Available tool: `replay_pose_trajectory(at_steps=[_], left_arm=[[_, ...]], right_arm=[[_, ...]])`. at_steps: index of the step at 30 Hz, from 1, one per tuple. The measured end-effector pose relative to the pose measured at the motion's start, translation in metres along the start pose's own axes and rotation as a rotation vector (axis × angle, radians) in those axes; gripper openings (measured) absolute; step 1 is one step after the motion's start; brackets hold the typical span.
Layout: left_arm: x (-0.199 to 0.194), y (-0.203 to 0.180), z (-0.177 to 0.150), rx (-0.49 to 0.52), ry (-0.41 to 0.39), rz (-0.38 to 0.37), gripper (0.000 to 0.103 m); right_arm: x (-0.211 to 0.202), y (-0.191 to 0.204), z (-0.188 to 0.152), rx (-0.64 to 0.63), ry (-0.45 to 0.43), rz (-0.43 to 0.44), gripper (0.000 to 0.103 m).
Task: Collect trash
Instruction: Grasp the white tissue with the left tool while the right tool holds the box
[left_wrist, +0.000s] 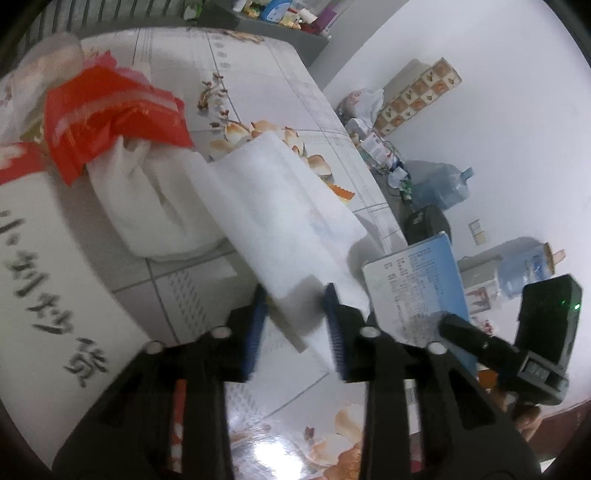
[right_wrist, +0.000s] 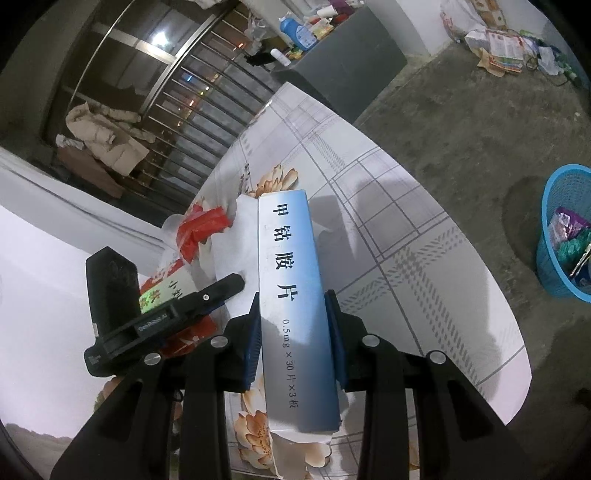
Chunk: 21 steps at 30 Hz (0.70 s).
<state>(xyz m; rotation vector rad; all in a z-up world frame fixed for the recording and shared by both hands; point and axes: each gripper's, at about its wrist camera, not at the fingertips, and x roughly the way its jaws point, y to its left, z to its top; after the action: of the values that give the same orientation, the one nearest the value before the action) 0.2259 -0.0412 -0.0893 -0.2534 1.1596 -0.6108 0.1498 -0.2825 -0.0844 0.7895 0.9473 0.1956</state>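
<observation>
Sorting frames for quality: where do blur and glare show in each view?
Left wrist: motion blur smears the red bag and lettered box, glare on the tablecloth below the fingers. Right wrist: sharp, print on the blue box readable, lamp reflection on the window.

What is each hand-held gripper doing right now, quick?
Left hand-held gripper: closed on a white tissue.
Right hand-held gripper: closed on a blue and white medicine box.

The left gripper (left_wrist: 295, 314) has its blue pads on either side of a white tissue (left_wrist: 284, 218) above the floral tablecloth (left_wrist: 258, 74). Behind lie a red plastic bag (left_wrist: 110, 114) and white cloth (left_wrist: 155, 206). At right, the other gripper (left_wrist: 476, 339) touches a blue medicine box (left_wrist: 421, 280).
</observation>
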Motion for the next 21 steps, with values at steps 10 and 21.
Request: replay_pose_trajectory(at_steps=[10, 21], left_arm=[[-0.055, -0.025, 0.000, 0.178, -0.146, 0.082, 0.015], [-0.117, -0.040, -0.006, 0.268, -0.271, 0.043, 0.013]], right_arm=[[-0.010, -0.001, -0.005, 0.001, -0.029, 0.001, 0.032], [-0.014, 0.000, -0.007, 0.008, -0.034, 0.007, 0.032]])
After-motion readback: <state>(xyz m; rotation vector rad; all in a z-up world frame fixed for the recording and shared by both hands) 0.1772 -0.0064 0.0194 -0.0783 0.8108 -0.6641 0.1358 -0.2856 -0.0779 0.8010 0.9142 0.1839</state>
